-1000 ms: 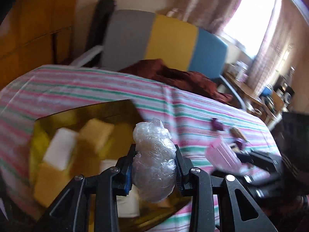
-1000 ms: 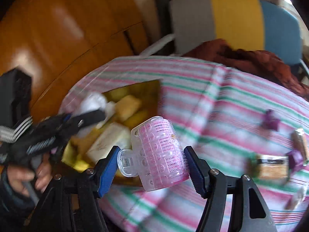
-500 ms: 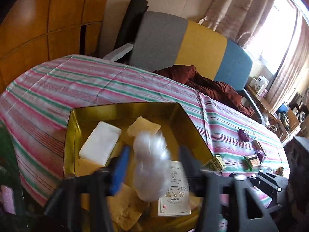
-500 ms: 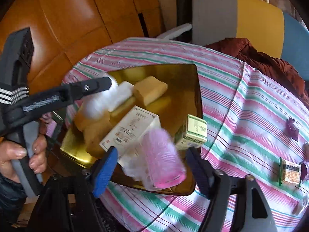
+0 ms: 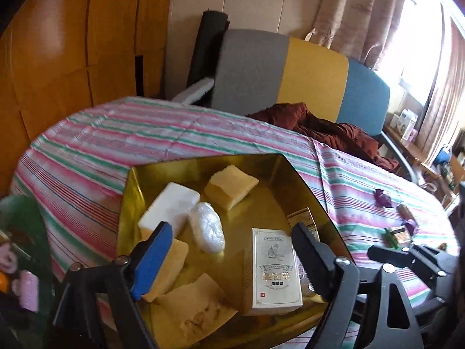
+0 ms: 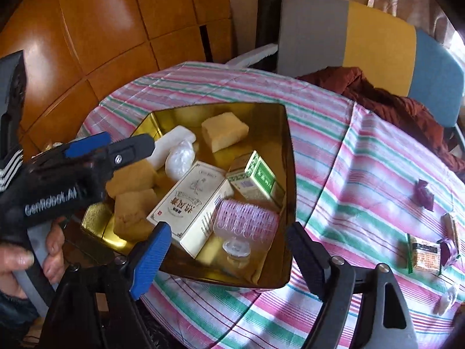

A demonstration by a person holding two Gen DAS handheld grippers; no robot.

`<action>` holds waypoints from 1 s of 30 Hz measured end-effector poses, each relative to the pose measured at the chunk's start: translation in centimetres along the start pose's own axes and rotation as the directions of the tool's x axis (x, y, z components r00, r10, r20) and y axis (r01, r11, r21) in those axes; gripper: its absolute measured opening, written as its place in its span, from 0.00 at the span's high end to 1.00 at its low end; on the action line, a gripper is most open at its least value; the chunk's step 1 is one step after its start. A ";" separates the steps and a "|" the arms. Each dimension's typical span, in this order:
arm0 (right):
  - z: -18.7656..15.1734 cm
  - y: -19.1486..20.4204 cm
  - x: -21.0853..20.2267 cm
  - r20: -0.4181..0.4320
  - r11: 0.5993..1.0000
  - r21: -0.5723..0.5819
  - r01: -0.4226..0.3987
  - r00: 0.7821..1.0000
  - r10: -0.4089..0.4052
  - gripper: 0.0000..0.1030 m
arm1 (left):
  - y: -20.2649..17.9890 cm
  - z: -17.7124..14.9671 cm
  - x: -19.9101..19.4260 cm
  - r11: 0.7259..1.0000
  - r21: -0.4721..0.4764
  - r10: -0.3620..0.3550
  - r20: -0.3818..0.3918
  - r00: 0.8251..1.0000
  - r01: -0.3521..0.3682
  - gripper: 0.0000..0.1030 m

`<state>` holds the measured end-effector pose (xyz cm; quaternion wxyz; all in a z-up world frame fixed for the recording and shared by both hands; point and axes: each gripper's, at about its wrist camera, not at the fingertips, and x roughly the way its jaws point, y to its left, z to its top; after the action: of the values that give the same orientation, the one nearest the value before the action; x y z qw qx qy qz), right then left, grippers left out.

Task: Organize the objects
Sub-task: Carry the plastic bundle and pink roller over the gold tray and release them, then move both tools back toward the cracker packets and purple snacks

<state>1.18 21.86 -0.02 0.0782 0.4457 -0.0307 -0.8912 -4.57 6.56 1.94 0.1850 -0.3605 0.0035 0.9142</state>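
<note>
1. Left wrist view: our left gripper (image 5: 232, 247) has just been opening its jaws; they stand released with nothing pressed between them. The plastic-wrapped bundle (image 5: 207, 230) lies in the gold tray (image 5: 133, 186), touching the white block (image 5: 168, 208).
2. Right wrist view: our right gripper (image 6: 229, 247) has likewise just been opening and grips nothing. The pink hair roller (image 6: 245, 216) rests in the tray against the cream box (image 6: 189, 200).

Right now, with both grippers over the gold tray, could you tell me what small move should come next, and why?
Probably swing the right gripper toward the wrappers on the cloth. Both jaws have just been opening and hold nothing; the pink roller and the white bundle lie in the tray, while the wrappers are outside it.
</note>
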 end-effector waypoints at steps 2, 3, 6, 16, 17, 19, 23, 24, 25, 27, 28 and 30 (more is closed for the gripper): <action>0.0 0.2 -0.3 0.021 1.000 -0.001 0.025 0.999 -0.024 0.19 | -0.4 -0.1 -0.5 0.999 0.018 0.027 0.024 0.999 -0.027 0.12; 0.0 0.3 -0.5 0.031 0.999 -0.004 0.037 0.999 -0.037 0.19 | -0.6 -0.1 -0.8 0.999 0.025 0.035 0.031 0.999 -0.036 0.11; 0.0 0.3 -0.9 0.054 0.998 -0.007 0.068 0.996 -0.067 0.19 | -0.9 -0.1 -1.3 0.999 0.033 0.041 0.045 0.998 -0.042 0.09; -0.5 -0.1 -1.4 0.067 0.995 -0.002 0.099 0.993 -0.099 0.19 | -2.2 -0.6 -1.7 0.997 0.061 0.045 0.042 0.998 -0.047 0.09; -0.6 -0.1 -1.5 0.070 0.995 0.000 0.103 0.992 -0.102 0.19 | -2.3 -0.6 -1.8 0.997 0.065 0.045 0.043 0.998 -0.048 0.09; -0.6 -0.3 -1.6 0.076 0.994 0.005 0.109 0.991 -0.109 0.19 | -2.6 -0.8 -1.9 0.996 0.073 0.048 0.044 0.998 -0.051 0.09; -0.6 -0.7 -1.9 0.086 0.992 0.022 0.121 0.989 -0.122 0.19 | -3.2 -0.9 -2.0 0.994 0.093 0.052 0.048 0.997 -0.056 0.09; -0.6 -0.8 -1.9 0.089 0.992 0.026 0.125 0.988 -0.127 0.19 | -3.3 -1.0 -2.0 0.993 0.101 0.057 0.050 0.997 -0.061 0.09; -0.7 -1.0 -2.0 0.091 0.991 0.031 0.129 0.987 -0.131 0.19 | -3.5 -1.0 -2.0 0.992 0.109 0.061 0.053 0.997 -0.066 0.09; -0.7 -1.3 -2.1 0.093 0.990 0.040 0.133 0.986 -0.136 0.19 | -3.9 -1.1 -2.1 0.989 0.125 0.065 0.057 0.996 -0.072 0.09; -0.7 -1.5 -2.2 0.093 0.990 0.046 0.136 0.986 -0.139 0.19 | -4.1 -1.1 -2.1 0.988 0.134 0.067 0.059 0.996 -0.075 0.09; -0.8 -2.0 -2.2 0.094 0.988 0.057 0.143 0.985 -0.148 0.19 | -4.5 -1.2 -2.1 0.986 0.149 0.069 0.058 0.996 -0.077 0.07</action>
<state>2.93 24.23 1.01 0.0003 0.4045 -0.0241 -0.9142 -0.89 9.85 3.02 0.1783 -0.3209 0.0810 0.9267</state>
